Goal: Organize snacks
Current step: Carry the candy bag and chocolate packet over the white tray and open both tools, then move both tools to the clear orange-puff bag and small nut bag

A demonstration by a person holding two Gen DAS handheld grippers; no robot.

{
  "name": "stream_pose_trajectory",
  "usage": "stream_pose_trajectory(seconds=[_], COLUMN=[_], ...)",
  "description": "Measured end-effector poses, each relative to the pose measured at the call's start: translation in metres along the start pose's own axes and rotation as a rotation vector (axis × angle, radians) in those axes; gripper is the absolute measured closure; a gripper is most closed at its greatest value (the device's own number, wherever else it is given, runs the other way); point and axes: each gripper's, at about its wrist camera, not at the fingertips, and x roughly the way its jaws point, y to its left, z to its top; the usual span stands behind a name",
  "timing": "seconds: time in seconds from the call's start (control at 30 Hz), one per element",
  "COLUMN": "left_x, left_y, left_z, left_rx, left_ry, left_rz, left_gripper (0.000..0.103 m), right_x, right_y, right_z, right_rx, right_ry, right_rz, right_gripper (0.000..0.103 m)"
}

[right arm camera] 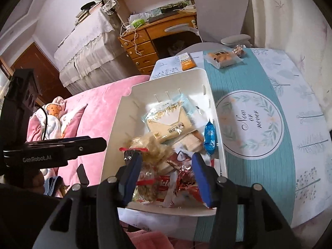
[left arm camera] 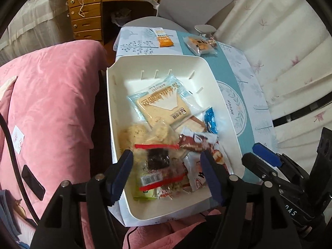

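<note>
You are hovering both parted, empty grippers, left gripper (left arm camera: 167, 174) and right gripper (right arm camera: 166, 179), over the heaped white bin (left arm camera: 116, 112); lower-frame packets (left arm camera: 159, 166) risk snagging and spilling.

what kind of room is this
Most likely a bedroom that doubles as a study: a pink quilt lies beside the small table, and a wooden desk with drawers and a grey office chair stand behind it.

Both wrist views look steeply down, close over white bin (left arm camera: 116, 112) (right arm camera: 116, 124); shared: bin, table beyond.
</note>
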Motion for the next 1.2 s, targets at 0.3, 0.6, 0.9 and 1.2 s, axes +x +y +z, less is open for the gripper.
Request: stream_pose_trajectory(seconds=[0.3,0.6,0.9,1.2], left_x=[0.008,0.011,0.02,0.041], left_y=[-0.016,-0.077,-0.149,-0.203], left_z=[0.001,0.013,0.036,0.063], left_rx=[0.044,0.169,0.111,-0.009], left_ry=[0.008,-0.033,-0.078,-0.096], left_rz=[-0.026,-0.014,0.133,0.22], left_gripper=[0.029,0.022,0.018,0.016], right_x=[-0.003,-0.012,-0.007,-0.002], right_y=[-0.023,-0.08,-0.167,-0.251], right_z=[-0.002,0.001,0.035,0.068], right_rx=[0.097,0.222,0.303,0.262], right_ry=[0.022,0.019,0.073,0.143], right_rz=[-0.039,-0.07,0.004,0.044], right_gripper=[0.045,0.041,0.04,0.035])
